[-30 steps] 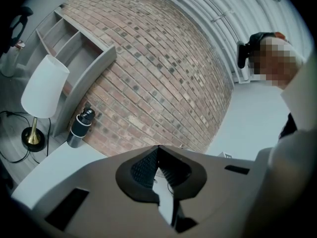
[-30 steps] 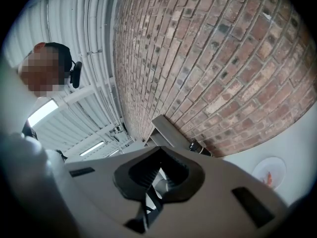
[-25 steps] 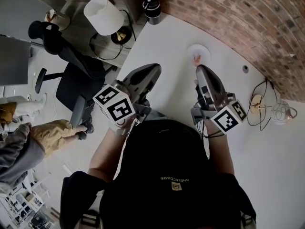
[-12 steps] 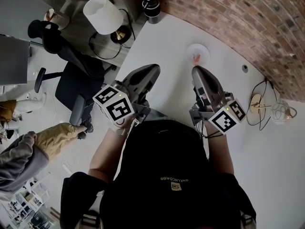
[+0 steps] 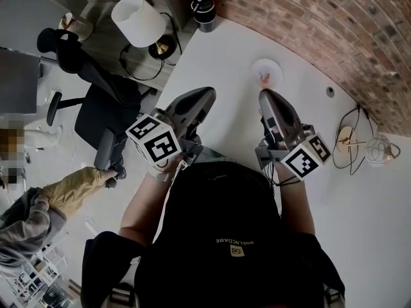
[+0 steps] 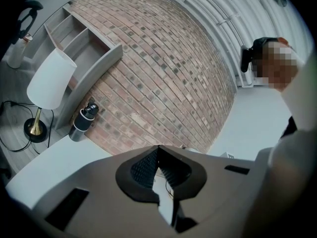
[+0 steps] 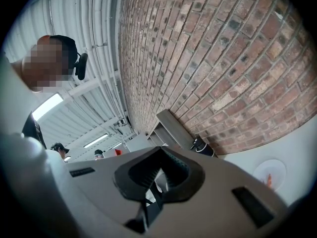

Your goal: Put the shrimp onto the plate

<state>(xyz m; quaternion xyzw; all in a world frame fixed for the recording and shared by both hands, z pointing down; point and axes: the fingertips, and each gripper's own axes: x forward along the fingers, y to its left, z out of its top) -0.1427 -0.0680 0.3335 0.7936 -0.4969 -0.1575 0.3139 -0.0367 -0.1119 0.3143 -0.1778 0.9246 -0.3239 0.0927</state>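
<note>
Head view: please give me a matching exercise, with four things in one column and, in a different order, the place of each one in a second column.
Things:
1. plate
2. white-shaded lamp
3. dark bottle
4. office chair

Places:
A. left of the table, on the floor
B. at the table's far corner, by the brick wall
C. on the table, just ahead of the right gripper
D. beyond the table's left edge, on a brass base

Pairs: 1-C; 2-D; 3-B; 4-A
</note>
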